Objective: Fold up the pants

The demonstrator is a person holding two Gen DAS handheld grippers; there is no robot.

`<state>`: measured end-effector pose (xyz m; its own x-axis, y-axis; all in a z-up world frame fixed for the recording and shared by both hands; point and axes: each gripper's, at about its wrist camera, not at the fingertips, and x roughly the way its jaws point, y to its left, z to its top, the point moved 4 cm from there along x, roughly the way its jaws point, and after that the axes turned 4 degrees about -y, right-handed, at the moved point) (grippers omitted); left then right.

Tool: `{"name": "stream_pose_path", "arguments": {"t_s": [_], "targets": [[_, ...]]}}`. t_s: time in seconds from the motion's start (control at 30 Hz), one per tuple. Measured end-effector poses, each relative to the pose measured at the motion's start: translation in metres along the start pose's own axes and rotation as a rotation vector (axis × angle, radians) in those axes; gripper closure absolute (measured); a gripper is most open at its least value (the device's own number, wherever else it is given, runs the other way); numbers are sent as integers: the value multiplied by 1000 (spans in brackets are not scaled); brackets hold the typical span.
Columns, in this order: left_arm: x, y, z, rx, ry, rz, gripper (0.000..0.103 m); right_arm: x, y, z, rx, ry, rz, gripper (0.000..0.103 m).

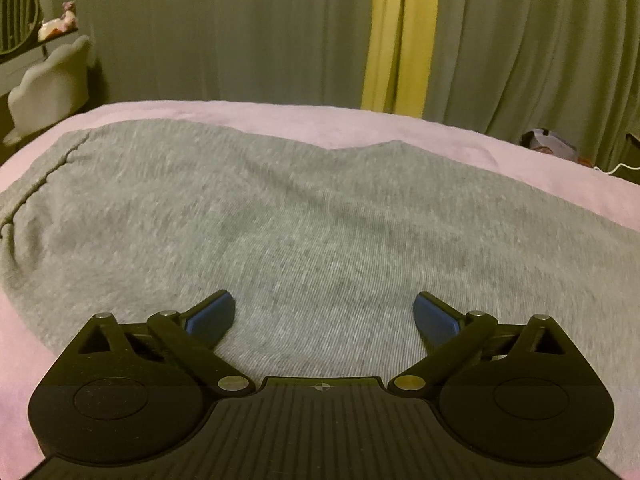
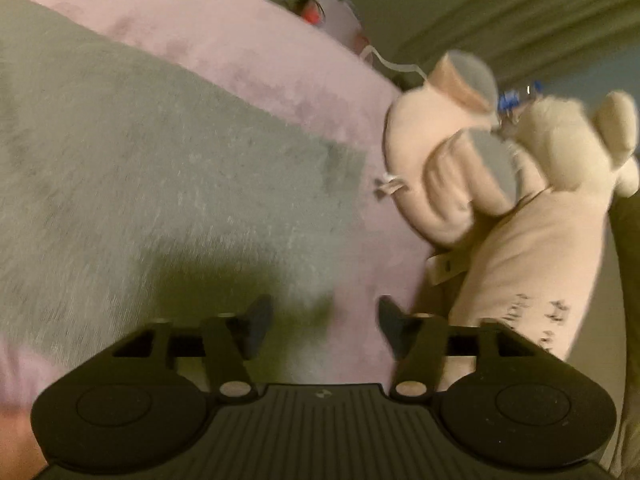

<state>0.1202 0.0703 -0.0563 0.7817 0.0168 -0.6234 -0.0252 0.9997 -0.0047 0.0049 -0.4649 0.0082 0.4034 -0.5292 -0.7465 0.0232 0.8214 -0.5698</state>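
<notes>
Grey pants look mostly folded on the pink bed; left gripper gapes wide above them, right gripper half-open, empty, near the plush toy.

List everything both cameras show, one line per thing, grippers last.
pants: one, grey, spread flat on the bed cover
bed cover: one, pink, under the pants
curtains: green, behind the bed, with a yellow strip
chair: one, white, beyond the bed's left corner
plush toys: pale pink and cream, at the bed's right edge
left gripper: black with blue pads, open, empty, over the pants
right gripper: black, open, empty, near the pants' edge
</notes>
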Motion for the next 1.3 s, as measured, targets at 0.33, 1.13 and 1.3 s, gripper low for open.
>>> {"name": "stream_pose_path", "arguments": {"t_s": [0.33, 1.13, 1.3], "targets": [[3, -5, -1, 13, 19, 36, 0, 18, -62, -110, 925, -44, 362, 65], [3, -10, -2, 35, 32, 65, 0, 56, -35, -156, 1313, -170, 400, 93], [3, -10, -2, 35, 32, 65, 0, 54, -37, -151, 1286, -183, 373, 96]]}}
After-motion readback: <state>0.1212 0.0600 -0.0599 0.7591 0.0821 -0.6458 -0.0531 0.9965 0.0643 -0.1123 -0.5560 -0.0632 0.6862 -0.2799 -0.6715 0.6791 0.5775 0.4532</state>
